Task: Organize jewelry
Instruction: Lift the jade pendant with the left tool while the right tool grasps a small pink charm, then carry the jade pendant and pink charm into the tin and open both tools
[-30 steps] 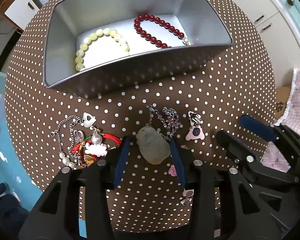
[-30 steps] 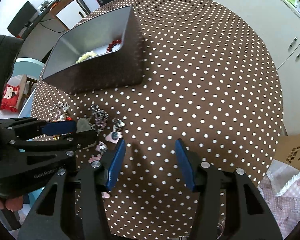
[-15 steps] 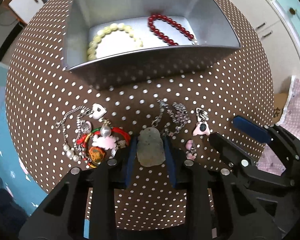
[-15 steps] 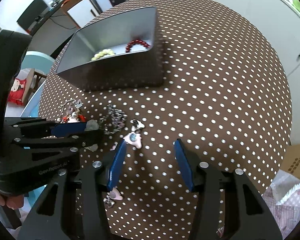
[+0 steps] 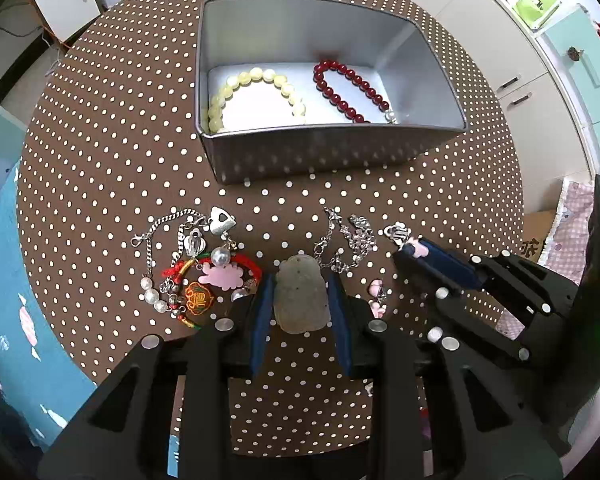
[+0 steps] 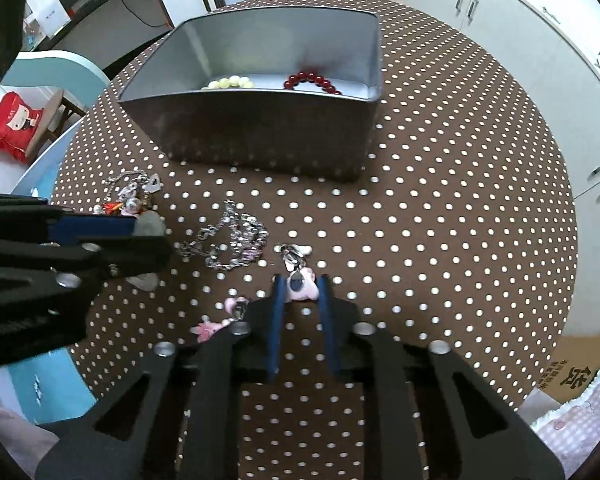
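Round table [image 5: 100, 128] w/ brown polka-dot cloth. Left to right along the near side:

Tangled pile [image 5: 196, 268] – silver chain, pearls, red cord w/ orange charm, pink cloud piece, white heart charm. Lies just left of the left gripper, apart from it.

Left gripper [image 5: 300, 300] – blue pads pressed in on both sides of the jade pendant [image 5: 300, 300], no gap visible; pendant gripped. Its silver chain [image 5: 348, 244] trails fwd-right onto the cloth. In the right wrist view the same gripper [image 6: 150, 226] comes in from the left edge, pendant [image 6: 150, 224] poking out at the tip, chain [image 6: 232, 240] bunched beside it.

Small pink charm [image 5: 376, 300] on cloth betw the two grippers, touching neither as far as I can tell.

Right gripper [image 6: 300, 286] – jaws narrowed around the pink earring [image 6: 300, 286], pads at both its edges; looks clamped. Earring's silver clip points away from the gripper. Cannot tell if it is lifted off the cloth. Second pink piece [image 6: 220, 320] lies just left of this gripper. Left wrist view: right gripper [image 5: 410, 250] w/ earring at its tip.

Far side, centre: silver tin box [image 5: 332, 152], open top. Inside – pale yellow bead bracelet [image 5: 256, 96] left, dark red bead bracelet [image 5: 352, 92] right, not touching. Box well apart from both grippers.
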The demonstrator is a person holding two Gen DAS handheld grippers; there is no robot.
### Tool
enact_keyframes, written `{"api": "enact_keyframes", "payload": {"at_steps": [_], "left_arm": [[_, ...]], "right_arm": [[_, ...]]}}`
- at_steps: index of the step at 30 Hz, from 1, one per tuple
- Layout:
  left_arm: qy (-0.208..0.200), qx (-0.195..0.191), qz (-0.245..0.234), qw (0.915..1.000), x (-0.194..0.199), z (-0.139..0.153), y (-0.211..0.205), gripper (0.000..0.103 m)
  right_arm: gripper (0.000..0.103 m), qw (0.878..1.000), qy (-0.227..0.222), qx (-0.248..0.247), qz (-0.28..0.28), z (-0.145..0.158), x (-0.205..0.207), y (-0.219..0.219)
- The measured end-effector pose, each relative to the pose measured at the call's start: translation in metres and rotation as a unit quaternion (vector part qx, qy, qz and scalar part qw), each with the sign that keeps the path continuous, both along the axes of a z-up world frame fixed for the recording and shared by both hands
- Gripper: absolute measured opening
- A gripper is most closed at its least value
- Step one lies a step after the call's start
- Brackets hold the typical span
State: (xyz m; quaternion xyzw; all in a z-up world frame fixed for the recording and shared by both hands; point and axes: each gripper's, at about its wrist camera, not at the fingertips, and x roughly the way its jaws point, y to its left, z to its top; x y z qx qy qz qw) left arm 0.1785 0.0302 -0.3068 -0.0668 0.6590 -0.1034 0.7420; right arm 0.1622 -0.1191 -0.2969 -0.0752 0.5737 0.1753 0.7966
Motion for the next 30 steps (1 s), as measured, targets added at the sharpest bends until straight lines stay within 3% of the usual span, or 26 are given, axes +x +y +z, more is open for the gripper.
{"api": "enact_keyframes", "payload": {"at_steps": [4, 11, 30], "left_arm": [[-0.005, -0.002, 0.002, 1.0, -0.006, 0.02, 0.006, 0.027], [-0.015, -0.007, 0.008, 0.9998, -0.002, 0.047, 0.01, 0.027], [-0.095, 0.002, 0.027, 0.9951, 0.007, 0.12, 0.012, 0.027]], "right_arm": [[0.006, 0.999, 0.02, 0.03, -0.032, -0.001, 0.003, -0.013], [0.006, 0.998, 0.012, 0.046, -0.03, 0.009, -0.001, -0.014], [0.006, 0.995, -0.058, 0.082, -0.024, 0.067, 0.03, -0.01]]}}
